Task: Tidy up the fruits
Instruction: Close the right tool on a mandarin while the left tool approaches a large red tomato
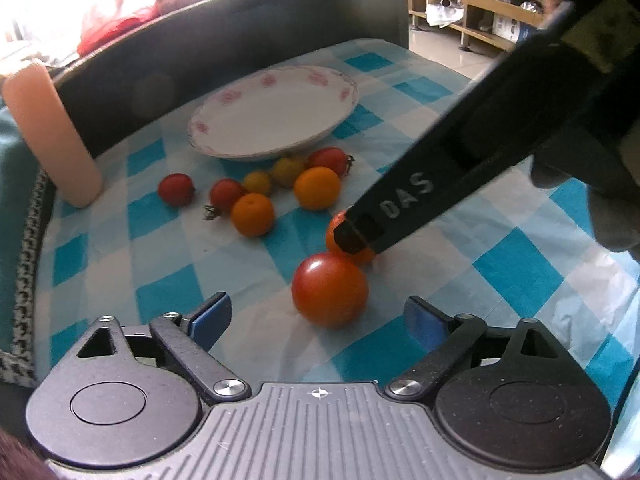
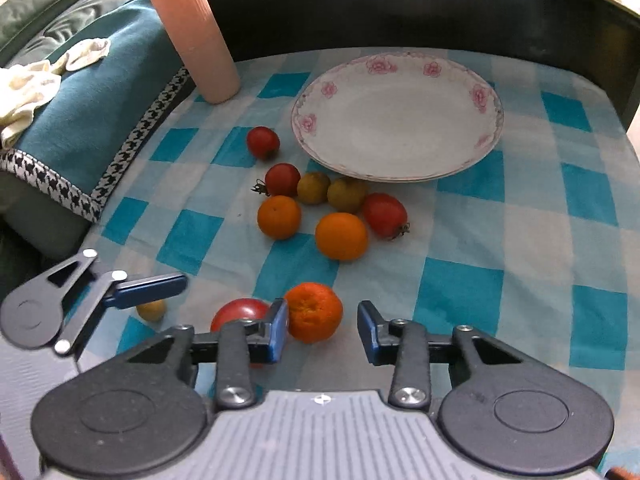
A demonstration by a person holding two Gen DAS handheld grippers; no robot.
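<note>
1. Progress check: pretty much nothing sorted so far. The flowered plate (image 2: 400,160) has no fruit on it, and every piece sits loose on the blue checked cloth (image 2: 520,260) on the near side of the plate

2. Closest to the plate there's a bunch just off its near rim: three red tomatoes, two yellowish ones and two small oranges (image 2: 341,236). Farther from the plate, well apart from that bunch, are a mandarin (image 2: 314,312) and a big red tomato (image 1: 329,289), just beside each other

3. Right gripper (image 2: 322,330): jaws apart, straddling the mandarin but not clamped. The left pad looks right up against it, the other pad has a clear gap. My guess is this is the first pick

4. Left gripper (image 1: 318,318): jaws wide apart, nothing held, with the big tomato just ahead of the gap

5. View differences: only the right wrist view shows a small yellowish fruit (image 2: 151,310) tucked under the left gripper's finger, farthest from the plate. The left wrist view never catches it. The left view does show the right gripper from the side, coming down on the mandarin

6. A pink cylinder (image 2: 196,36) stands off to one side of the plate, not part of the job I'd say
</note>
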